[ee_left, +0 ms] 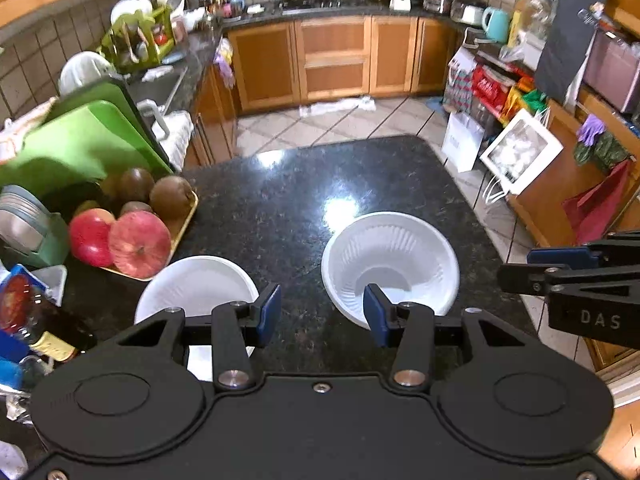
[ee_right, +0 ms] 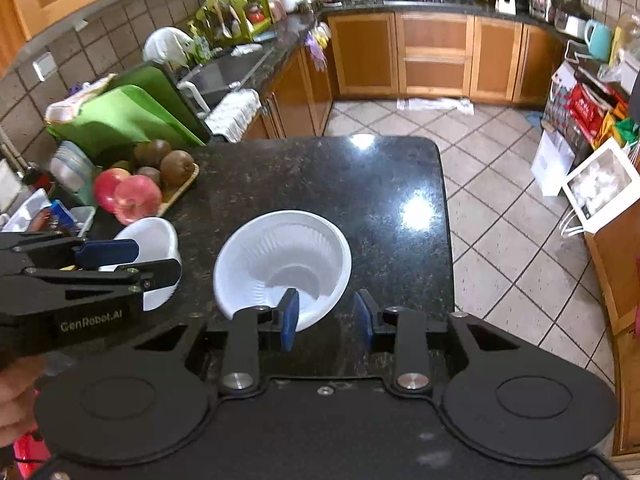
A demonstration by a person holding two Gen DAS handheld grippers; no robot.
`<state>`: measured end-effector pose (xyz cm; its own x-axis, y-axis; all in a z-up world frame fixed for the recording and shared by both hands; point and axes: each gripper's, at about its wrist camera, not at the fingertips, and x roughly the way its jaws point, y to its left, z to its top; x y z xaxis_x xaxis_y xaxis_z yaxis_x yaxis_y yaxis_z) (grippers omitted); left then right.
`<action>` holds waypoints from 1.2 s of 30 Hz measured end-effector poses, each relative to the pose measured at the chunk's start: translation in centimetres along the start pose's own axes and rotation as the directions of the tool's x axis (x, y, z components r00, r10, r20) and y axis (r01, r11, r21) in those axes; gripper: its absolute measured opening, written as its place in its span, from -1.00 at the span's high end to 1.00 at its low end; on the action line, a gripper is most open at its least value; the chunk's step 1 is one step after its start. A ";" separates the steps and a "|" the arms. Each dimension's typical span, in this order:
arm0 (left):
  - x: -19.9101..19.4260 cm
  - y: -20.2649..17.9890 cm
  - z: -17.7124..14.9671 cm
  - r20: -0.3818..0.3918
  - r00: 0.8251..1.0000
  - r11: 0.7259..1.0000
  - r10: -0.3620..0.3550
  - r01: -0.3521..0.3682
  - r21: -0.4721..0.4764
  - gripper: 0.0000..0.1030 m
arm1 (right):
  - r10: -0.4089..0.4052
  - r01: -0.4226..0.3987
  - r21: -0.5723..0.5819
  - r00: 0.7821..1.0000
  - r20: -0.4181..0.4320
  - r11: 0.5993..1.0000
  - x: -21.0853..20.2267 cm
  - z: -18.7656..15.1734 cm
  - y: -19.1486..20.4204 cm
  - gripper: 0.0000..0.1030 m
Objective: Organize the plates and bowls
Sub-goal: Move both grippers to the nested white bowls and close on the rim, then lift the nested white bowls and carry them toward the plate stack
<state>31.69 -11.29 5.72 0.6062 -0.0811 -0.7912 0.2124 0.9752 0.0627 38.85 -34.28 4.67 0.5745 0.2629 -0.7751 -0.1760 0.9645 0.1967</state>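
Note:
Two white ribbed bowls stand on the black granite counter (ee_left: 280, 200). The larger bowl (ee_left: 390, 264) is to the right; it also shows in the right wrist view (ee_right: 282, 264). The smaller bowl (ee_left: 196, 288) is to the left, near the fruit tray; it also shows in the right wrist view (ee_right: 154, 252). My left gripper (ee_left: 322, 314) is open and empty, above the bare counter between the two bowls. My right gripper (ee_right: 326, 320) is open and empty, with its left pad over the larger bowl's near rim. It appears at the right edge of the left wrist view (ee_left: 560, 264).
A yellow tray of apples and kiwis (ee_left: 136, 220) sits at the counter's left. Green cutting boards (ee_left: 80, 140) and a stack of plates (ee_left: 20, 216) stand behind it. Bottles and packets (ee_left: 32, 312) crowd the near left. The counter's right edge drops to tiled floor (ee_right: 500, 200).

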 end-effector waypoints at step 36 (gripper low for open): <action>8.2 -0.6 1.5 -0.169 0.985 0.999 -0.042 0.042 -0.007 0.43 | 0.004 0.001 0.047 0.995 -0.103 0.999 7.3 1.4 -1.4 0.75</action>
<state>37.70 -12.80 0.06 0.4587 -0.0863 -0.8844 0.2324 0.9723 0.0256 44.41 -33.71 -0.42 0.4887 0.2630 -0.8319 -0.1375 0.9648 0.2243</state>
